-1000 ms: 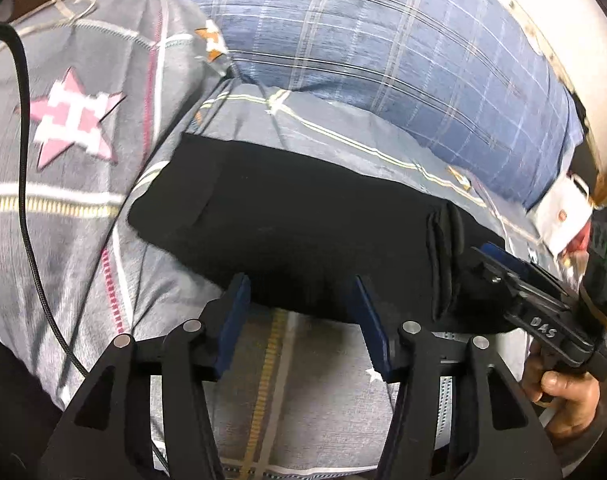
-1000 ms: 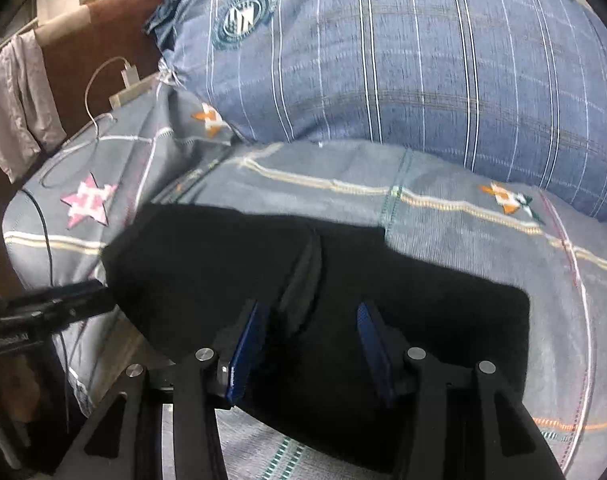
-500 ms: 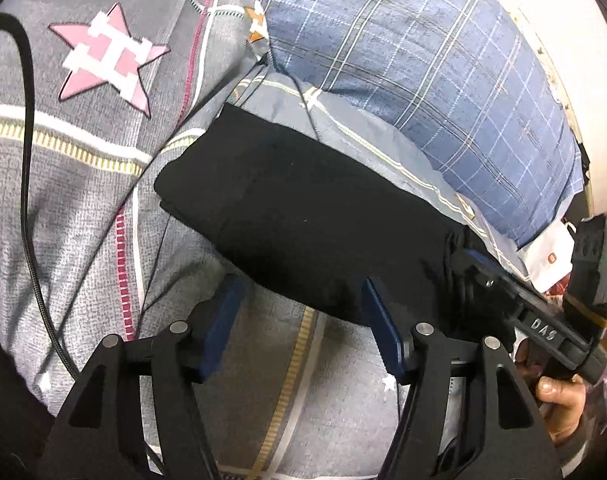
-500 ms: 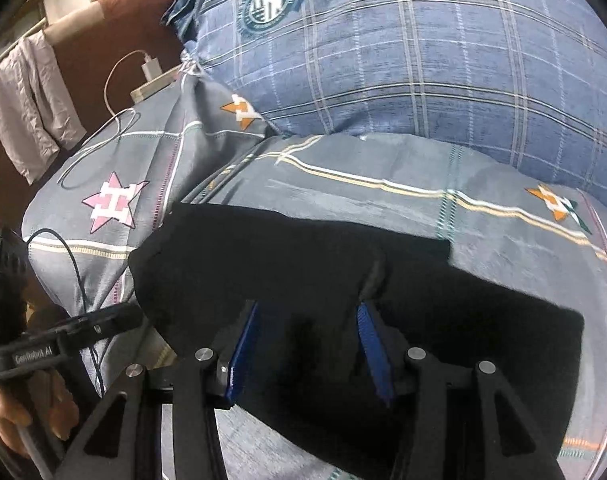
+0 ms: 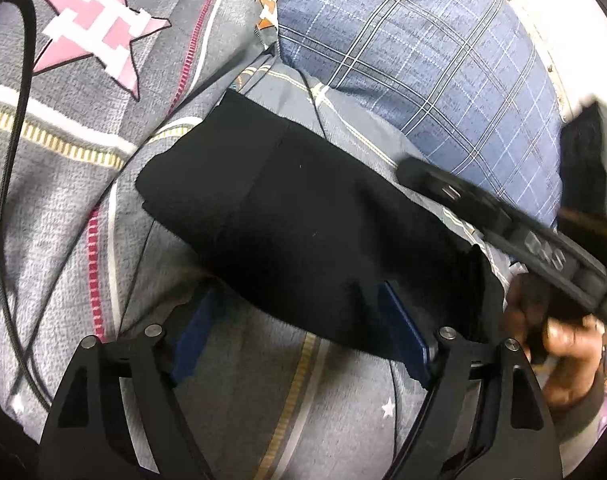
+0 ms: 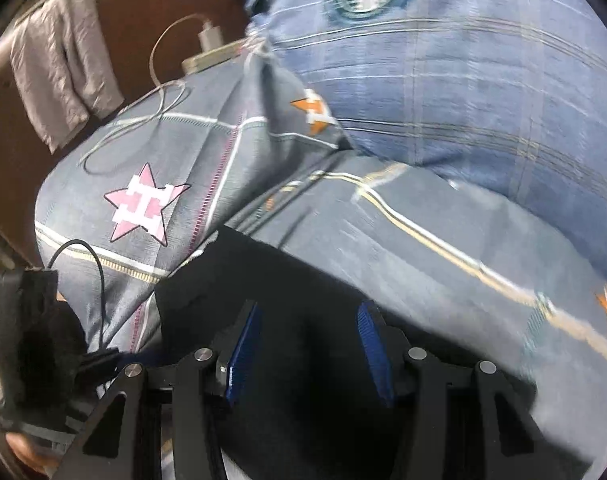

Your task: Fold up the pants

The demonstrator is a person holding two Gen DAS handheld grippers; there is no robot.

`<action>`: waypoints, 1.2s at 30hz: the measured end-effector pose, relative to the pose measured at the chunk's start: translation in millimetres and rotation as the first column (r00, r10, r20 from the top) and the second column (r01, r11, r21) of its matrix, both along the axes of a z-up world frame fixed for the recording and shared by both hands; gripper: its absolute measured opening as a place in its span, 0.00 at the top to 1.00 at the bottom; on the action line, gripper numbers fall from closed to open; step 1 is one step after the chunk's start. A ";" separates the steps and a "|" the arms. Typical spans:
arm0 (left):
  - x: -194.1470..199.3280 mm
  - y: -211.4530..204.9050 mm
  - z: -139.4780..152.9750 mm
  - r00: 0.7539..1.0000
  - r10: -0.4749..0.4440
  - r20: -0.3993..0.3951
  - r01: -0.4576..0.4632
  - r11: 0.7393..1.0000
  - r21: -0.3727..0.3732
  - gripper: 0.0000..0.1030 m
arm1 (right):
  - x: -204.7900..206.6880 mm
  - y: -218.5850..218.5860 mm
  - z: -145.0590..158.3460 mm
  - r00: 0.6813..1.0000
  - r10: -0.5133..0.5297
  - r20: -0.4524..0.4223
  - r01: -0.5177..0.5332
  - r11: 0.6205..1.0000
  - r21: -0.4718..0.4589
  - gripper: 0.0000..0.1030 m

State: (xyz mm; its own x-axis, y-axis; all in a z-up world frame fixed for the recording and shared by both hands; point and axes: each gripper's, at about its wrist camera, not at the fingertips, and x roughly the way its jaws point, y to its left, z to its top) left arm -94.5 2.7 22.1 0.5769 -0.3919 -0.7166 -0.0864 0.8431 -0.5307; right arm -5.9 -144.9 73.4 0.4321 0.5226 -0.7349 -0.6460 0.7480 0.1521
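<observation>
The black pants (image 5: 303,220) lie folded into a compact bundle on the grey patterned bedsheet (image 5: 83,200). My left gripper (image 5: 299,320) is open, its blue pads at the bundle's near edge, nothing between them. My right gripper (image 6: 307,340) is open and hovers over the black pants (image 6: 303,300). In the left wrist view the right gripper (image 5: 503,216) shows blurred above the bundle's right end, held by a hand (image 5: 559,344).
A large blue plaid pillow (image 5: 443,60) lies behind the pants. A black cable (image 5: 11,160) runs down the left of the sheet. A white charger and cord (image 6: 175,64) and a grey cloth (image 6: 63,60) sit at the bed's far left by the brown headboard.
My right gripper has lifted off the bundle's right end and moved up and left. My left gripper has moved in closer to the near edge. The pants stay folded.
</observation>
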 end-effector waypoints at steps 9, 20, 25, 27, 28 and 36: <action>8.9 6.5 -3.8 0.997 -0.037 0.071 0.043 0.996 -0.077 0.10 | 48.2 78.8 -42.4 0.983 0.158 -0.092 -0.168 0.979 -0.114 0.50; 0.3 -8.5 26.7 0.975 -0.124 0.185 0.135 0.990 -0.049 0.62 | 26.7 23.0 -4.3 0.993 0.120 0.000 -0.119 0.983 0.141 0.98; -24.3 -58.7 76.7 0.871 -0.334 0.361 0.328 0.941 0.079 0.70 | 8.3 -64.6 35.2 0.999 -0.004 0.039 -0.010 0.938 0.348 0.99; -20.8 -69.1 78.9 0.874 -0.345 0.341 0.331 0.938 0.099 0.70 | 1.2 -88.1 40.7 0.996 -0.067 0.057 0.045 0.946 0.320 0.99; -17.0 -68.7 75.0 0.887 -0.333 0.318 0.328 0.942 0.072 0.70 | -1.2 -96.4 40.9 0.993 -0.100 0.066 0.076 0.951 0.298 0.97; -31.9 -8.5 39.1 0.991 -0.064 0.121 0.071 0.996 -0.057 0.34 | 1.9 -56.8 21.8 1.000 -0.002 0.007 0.000 0.981 0.195 0.46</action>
